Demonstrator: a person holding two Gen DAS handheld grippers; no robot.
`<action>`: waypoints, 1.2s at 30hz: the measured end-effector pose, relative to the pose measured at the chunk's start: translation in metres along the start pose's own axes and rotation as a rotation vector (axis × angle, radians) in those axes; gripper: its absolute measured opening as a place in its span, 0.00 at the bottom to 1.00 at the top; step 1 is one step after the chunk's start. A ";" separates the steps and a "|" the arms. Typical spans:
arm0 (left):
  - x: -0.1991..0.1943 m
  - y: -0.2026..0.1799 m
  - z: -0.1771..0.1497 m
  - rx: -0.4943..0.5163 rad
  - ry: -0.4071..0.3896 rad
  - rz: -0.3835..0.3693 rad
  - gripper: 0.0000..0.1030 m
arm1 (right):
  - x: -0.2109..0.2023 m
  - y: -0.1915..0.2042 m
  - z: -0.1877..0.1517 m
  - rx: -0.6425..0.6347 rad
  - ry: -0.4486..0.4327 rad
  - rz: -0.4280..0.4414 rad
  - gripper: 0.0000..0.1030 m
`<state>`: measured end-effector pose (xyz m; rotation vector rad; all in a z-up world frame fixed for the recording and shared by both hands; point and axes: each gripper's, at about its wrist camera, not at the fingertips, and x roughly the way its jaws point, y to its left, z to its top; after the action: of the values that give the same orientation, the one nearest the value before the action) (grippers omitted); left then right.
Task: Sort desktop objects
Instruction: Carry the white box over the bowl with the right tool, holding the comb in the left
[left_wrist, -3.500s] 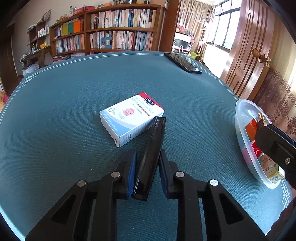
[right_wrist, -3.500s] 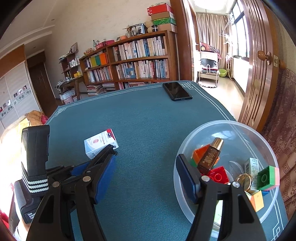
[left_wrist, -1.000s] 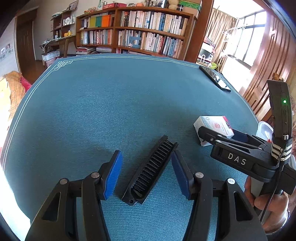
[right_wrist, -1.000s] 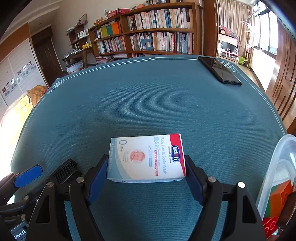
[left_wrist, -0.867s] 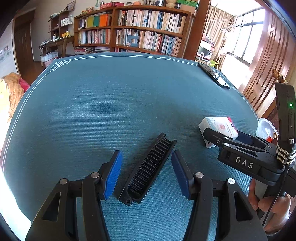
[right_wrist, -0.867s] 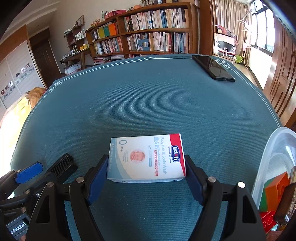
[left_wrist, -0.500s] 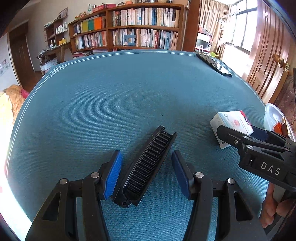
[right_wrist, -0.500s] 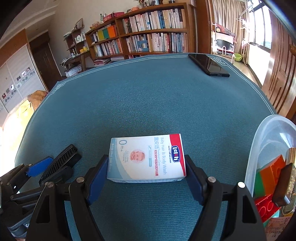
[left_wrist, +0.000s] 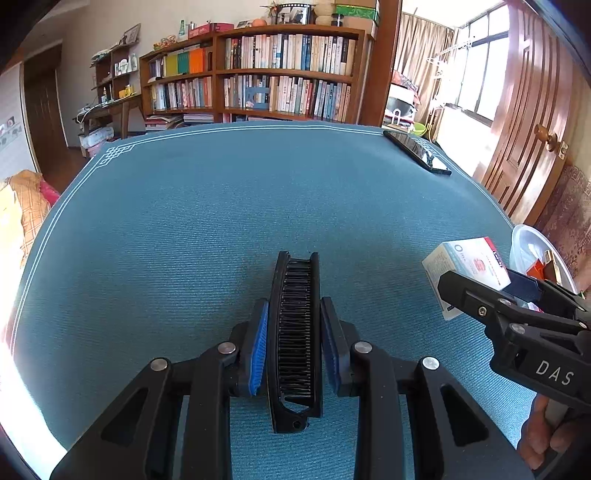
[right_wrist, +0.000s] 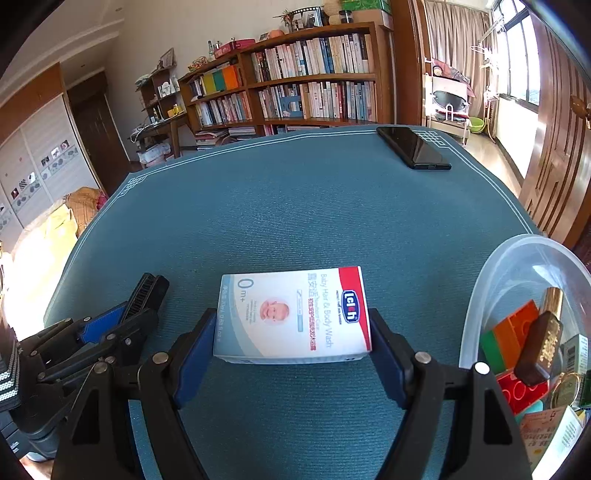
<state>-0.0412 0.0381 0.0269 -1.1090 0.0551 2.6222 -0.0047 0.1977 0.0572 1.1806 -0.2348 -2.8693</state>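
Now the left gripper (left_wrist: 294, 341) is closing its jaws, pads against both sides of the comb (left_wrist: 295, 332), which lies on the table (left_wrist: 221, 221). To its right, the right gripper (right_wrist: 291, 341) clamps the box (right_wrist: 291, 314) by its ends, just beside the bowl (right_wrist: 517, 258). Likely best: seat the comb squarely before lifting, then clear the bowl's rim before releasing the box.

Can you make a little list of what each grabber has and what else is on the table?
left hand-held gripper: jaws closing around the black comb
right hand-held gripper: clamped on the baby wash box
clear bowl: at the right, holding toy bricks and a brown bottle
phone: at the far edge
table: blue-green cover
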 end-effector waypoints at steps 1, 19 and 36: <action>-0.001 -0.001 0.000 0.002 -0.003 -0.002 0.28 | -0.002 0.000 0.000 0.000 -0.005 0.000 0.78; 0.000 -0.009 0.000 0.017 0.006 -0.017 0.28 | -0.042 -0.039 -0.006 0.051 -0.074 -0.059 0.78; 0.004 -0.027 -0.004 0.049 0.019 -0.029 0.28 | -0.072 -0.131 -0.017 0.235 -0.099 -0.200 0.78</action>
<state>-0.0336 0.0643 0.0235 -1.1101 0.1056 2.5707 0.0619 0.3308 0.0758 1.1565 -0.4964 -3.1499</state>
